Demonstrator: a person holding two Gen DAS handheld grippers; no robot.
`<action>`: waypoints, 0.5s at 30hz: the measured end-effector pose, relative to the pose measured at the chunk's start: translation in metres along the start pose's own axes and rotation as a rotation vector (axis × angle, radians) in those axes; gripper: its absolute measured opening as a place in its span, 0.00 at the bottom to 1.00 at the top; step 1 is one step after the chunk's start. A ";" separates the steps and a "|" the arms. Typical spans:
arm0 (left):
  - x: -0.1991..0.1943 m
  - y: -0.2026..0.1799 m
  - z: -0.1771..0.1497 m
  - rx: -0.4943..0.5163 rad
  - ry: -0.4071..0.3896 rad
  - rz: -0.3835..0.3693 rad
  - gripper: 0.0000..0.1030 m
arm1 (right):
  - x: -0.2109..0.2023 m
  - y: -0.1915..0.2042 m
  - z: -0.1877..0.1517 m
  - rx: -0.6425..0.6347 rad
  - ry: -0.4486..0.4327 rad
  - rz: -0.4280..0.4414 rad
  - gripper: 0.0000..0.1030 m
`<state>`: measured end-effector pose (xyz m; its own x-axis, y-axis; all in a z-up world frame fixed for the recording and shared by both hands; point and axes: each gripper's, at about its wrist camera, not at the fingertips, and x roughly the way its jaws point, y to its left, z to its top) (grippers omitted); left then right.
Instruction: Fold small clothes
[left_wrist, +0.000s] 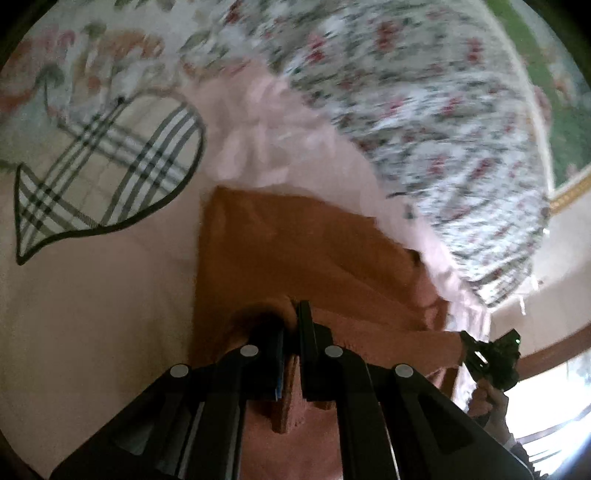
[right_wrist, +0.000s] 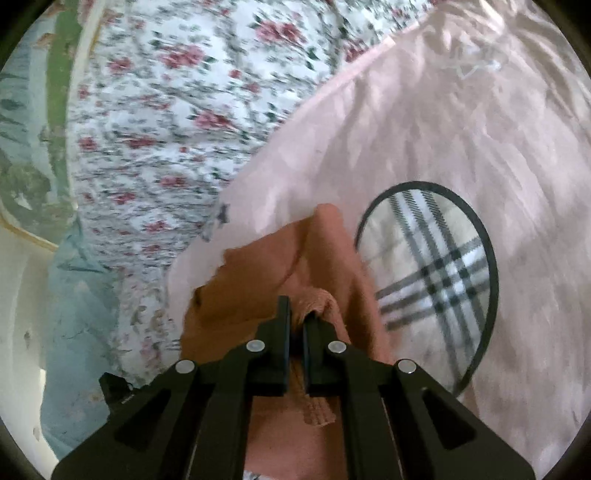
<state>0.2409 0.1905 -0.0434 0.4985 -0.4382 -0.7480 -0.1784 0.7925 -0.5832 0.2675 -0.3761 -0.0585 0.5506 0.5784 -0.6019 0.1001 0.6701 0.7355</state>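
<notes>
A small orange-brown garment (left_wrist: 295, 251) hangs lifted above a pink bedspread (left_wrist: 92, 314). My left gripper (left_wrist: 291, 317) is shut on one edge of it, cloth bunched between the jaws. In the right wrist view my right gripper (right_wrist: 295, 314) is shut on the garment's (right_wrist: 258, 280) ribbed edge, and the cloth droops away below. The right gripper also shows in the left wrist view (left_wrist: 487, 358) at the far right, holding the garment's other end.
The pink bedspread (right_wrist: 424, 129) carries a checked fish-shaped patch (left_wrist: 110, 177), also in the right wrist view (right_wrist: 436, 273). A floral quilt (left_wrist: 424, 129) lies beside it, also seen from the right (right_wrist: 166, 129). A pale floor (left_wrist: 565, 266) and a bright window lie beyond.
</notes>
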 end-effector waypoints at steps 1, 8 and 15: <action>0.009 0.006 0.002 -0.018 0.026 0.011 0.06 | 0.005 -0.003 0.001 0.009 0.016 -0.016 0.09; -0.017 -0.014 -0.043 0.055 0.063 -0.062 0.40 | -0.036 -0.001 -0.012 -0.024 -0.072 -0.062 0.17; 0.041 -0.061 -0.119 0.155 0.286 -0.089 0.44 | 0.023 0.063 -0.087 -0.413 0.283 -0.050 0.17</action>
<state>0.1714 0.0737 -0.0757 0.2437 -0.5923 -0.7680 -0.0030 0.7914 -0.6113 0.2141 -0.2800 -0.0527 0.3014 0.6058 -0.7363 -0.2474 0.7955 0.5532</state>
